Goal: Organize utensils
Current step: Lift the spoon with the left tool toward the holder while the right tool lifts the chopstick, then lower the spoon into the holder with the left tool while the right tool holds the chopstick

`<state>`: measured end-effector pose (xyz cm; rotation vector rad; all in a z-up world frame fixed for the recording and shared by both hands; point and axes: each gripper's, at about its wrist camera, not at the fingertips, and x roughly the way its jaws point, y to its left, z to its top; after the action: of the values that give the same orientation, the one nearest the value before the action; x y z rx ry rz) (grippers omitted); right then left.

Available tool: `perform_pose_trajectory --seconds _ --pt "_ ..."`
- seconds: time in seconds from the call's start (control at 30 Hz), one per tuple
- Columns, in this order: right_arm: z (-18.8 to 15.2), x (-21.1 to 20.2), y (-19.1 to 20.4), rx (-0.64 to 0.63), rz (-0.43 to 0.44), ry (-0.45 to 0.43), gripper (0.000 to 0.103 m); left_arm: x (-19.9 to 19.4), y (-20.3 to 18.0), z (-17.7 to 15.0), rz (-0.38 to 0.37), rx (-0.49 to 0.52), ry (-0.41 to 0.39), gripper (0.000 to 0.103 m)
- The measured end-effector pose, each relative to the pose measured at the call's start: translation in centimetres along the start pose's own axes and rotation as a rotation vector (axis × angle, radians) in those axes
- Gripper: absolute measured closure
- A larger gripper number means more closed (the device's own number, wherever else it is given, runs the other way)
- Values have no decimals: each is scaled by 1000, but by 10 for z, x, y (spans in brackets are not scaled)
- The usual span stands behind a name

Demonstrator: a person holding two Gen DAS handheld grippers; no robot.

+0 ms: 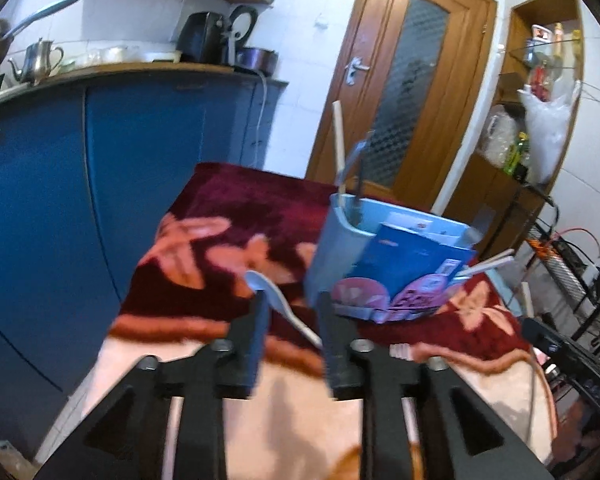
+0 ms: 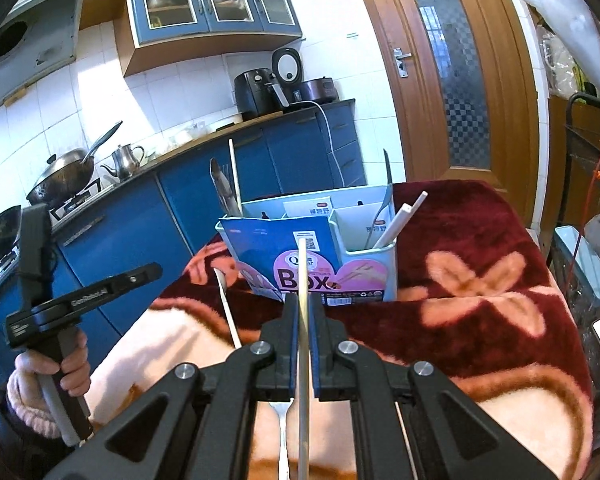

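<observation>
Left gripper (image 1: pixel 290 300): matte black frame, two angular arms with triangular cut-outs, silver round-head screws at the pivots. Inner faces of the fingers (image 1: pixel 260 332) carry dark blue pads.

Right gripper (image 2: pixel 305 312): same build, black frame, four silver screws across the linkage, blue pads (image 2: pixel 294 344) lining both fingers.

Seen from the right wrist view at 9 o'clock, the left unit has a black pistol-style handle and a long black lever bearing small white lettering (illegible). The hand (image 2: pixel 70 372) on it emerges from a fluffy pink cuff (image 2: pixel 24 404) under a dark outer sleeve.
</observation>
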<state>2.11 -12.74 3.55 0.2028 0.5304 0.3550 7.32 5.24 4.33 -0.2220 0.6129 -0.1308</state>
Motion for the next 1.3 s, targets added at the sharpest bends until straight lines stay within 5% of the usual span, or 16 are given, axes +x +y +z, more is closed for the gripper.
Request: perform_pose_trajectory --seconds 0.4,0.9,1.0,1.03,1.3 --pt "0 2 -7 5 -12 -9 97 68 25 21 -12 -154 167 68" --pt "-1 1 -17 25 -2 -15 97 117 6 27 76 -136 288 68" --pt "-1 1 -17 25 -1 -13 97 121 8 25 74 -150 296 82" --pt "0 1 -17 24 0 -11 97 122 10 24 73 -161 301 93" --pt "3 -4 -16 26 13 -37 97 97 19 20 1 -233 226 100"
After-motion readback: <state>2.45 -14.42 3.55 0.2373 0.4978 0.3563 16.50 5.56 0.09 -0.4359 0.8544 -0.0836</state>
